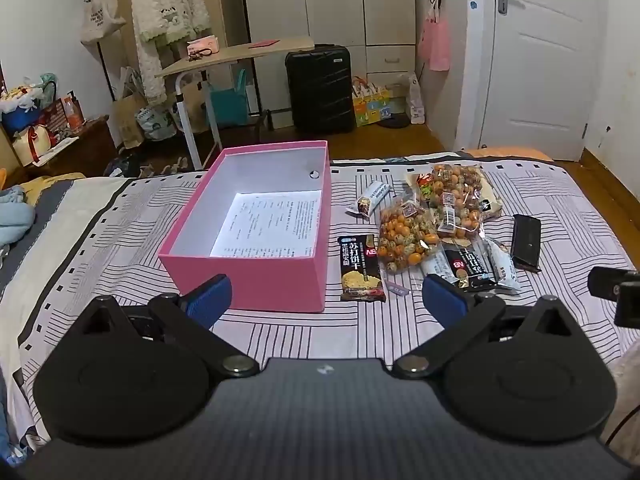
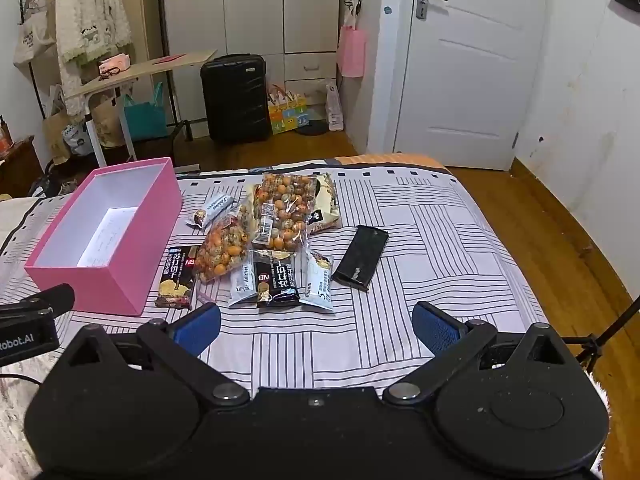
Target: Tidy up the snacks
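the left claw [image 1: 326, 300] is sitting at the bottom of the left wrist frame with its blue pads [image 1: 210, 296] standing wide apart and nothing between them, tilting down toward the bed [image 1: 280, 332]. the pink box [image 1: 256, 264] is lying open just above and between the pads, in the centre of that frame, with a printed sheet of paper [image 1: 272, 226] lying on its white floor. right of the box, a dark cracker packet [image 1: 360, 268] is lying just beside its wall, and further right a loose pile of snacks is spreading out: two clear bags of round orange and speckled pieces [image 1: 404, 236], a small white wrapped bar [image 1: 370, 198] above them, and more dark and white packets [image 1: 472, 266] at the lower right of the pile, near the right-hand pad. a flat black wrapper [image 1: 526, 242] is lying apart at the right. in the right wrist frame the right claw [image 2: 316, 328] is also gaping wide and empty at the bottom, tilting downward, with the snack pile [image 2: 276, 220] lying above it in the centre, well clear of the pads, and the pink box at the left. part of the other claw's body is showing at the left edge there.
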{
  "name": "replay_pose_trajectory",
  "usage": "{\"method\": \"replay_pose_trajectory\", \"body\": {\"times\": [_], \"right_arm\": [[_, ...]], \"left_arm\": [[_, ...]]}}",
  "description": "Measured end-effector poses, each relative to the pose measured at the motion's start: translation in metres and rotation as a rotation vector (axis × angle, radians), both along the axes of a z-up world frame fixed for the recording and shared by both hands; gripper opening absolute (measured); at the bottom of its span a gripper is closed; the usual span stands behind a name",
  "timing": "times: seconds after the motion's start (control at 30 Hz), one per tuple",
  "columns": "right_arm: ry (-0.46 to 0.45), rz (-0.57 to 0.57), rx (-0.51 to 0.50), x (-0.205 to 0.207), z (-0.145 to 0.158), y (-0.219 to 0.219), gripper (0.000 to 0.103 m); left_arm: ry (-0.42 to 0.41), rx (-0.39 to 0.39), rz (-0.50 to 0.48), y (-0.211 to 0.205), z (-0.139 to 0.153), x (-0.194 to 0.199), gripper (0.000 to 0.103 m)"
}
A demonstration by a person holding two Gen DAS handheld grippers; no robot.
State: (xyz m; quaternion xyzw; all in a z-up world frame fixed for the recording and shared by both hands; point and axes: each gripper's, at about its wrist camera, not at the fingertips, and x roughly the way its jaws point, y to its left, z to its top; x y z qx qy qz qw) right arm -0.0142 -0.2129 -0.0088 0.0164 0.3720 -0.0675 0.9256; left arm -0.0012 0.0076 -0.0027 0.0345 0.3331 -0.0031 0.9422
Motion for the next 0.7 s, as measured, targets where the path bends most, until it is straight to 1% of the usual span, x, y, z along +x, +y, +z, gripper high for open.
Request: {"method": "replay_pose_trajectory", "body": {"times": [0.6, 0.7], "right_arm": [[0.002, 0.008, -0.022, 0.0014, -0.0034, 0.0034, 0.103], [0.003, 0.009, -0.019, 0.0009, -0.0046, 0.0039, 0.103]], "left_arm": [[0.002, -0.013, 0.021, 0.0034, -0.0025, -0.0001, 0.103], [0.016, -0.021, 0.034, 0.0050, -0.0050, 0.0018, 0.103]]}}
